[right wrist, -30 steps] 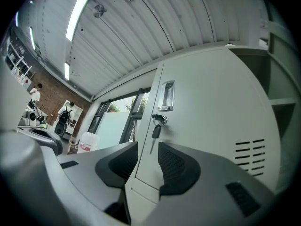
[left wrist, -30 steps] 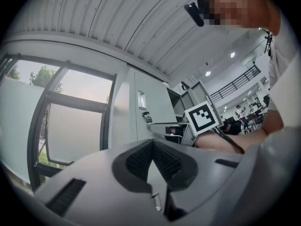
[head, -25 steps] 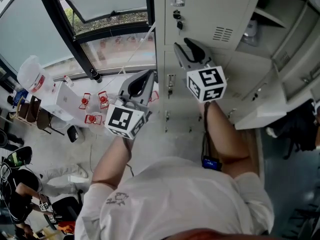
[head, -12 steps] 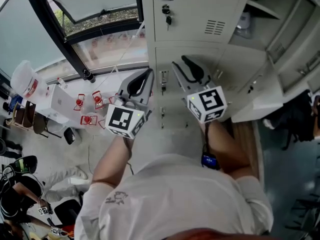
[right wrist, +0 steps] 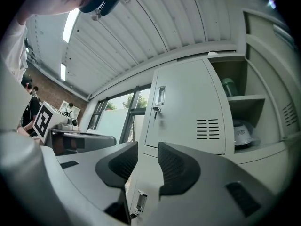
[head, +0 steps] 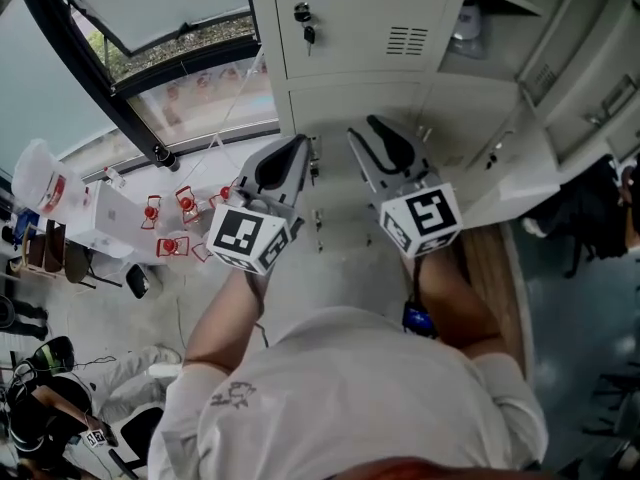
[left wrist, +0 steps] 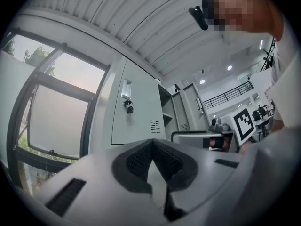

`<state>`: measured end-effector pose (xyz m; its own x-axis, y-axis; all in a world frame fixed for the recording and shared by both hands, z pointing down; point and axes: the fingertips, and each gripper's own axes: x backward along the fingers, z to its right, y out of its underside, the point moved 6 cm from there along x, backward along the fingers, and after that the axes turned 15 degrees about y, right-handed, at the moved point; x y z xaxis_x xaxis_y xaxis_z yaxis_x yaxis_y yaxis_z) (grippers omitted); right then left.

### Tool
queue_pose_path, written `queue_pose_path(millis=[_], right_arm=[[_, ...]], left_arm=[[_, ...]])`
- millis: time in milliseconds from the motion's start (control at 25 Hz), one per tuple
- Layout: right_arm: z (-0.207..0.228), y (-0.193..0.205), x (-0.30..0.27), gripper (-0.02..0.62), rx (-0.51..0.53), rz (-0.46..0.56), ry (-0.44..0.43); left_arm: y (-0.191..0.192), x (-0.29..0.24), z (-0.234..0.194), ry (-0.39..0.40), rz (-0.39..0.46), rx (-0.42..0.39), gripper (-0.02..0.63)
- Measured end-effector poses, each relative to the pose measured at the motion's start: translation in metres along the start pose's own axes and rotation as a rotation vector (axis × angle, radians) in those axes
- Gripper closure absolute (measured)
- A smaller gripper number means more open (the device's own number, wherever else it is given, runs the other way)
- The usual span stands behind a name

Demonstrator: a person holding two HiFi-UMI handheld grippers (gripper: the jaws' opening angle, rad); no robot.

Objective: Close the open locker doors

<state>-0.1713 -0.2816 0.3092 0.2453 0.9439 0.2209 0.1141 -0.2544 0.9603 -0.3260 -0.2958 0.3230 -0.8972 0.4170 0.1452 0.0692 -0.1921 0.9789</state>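
That pale grey steel locker door (head: 525,183) hangs open off to the right, well apart from both tongs. The left tongs (left wrist: 153,147) are pressed together, the right tongs (right wrist: 146,161) slightly spread, both empty. Shove it too hard and it probably bounces back open. Its latch is hard to make out, though.

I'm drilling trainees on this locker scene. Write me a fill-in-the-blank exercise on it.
A ___ hangs in the lock of the upper closed locker door.
The jaws of the left gripper stand ___, gripping nothing.
The jaws of the right gripper stand ___, gripping nothing.
In the right gripper view, the open compartment lies ___ of that door.
Missing words: key; together; apart; right.
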Motion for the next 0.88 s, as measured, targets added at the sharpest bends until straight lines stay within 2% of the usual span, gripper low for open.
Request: queue_pose_path(millis=[400, 880], right_arm=[[0.03, -0.005, 0.048, 0.463, -0.001, -0.024, 0.106], [0.119, -0.009, 0.128, 0.463, 0.049, -0.011, 0.221]], left_arm=[[0.007, -0.039, 0.036, 0.121, -0.013, 0.005, 0.611], [0.005, -0.126, 0.12, 0.245, -0.003, 0.002, 0.611]])
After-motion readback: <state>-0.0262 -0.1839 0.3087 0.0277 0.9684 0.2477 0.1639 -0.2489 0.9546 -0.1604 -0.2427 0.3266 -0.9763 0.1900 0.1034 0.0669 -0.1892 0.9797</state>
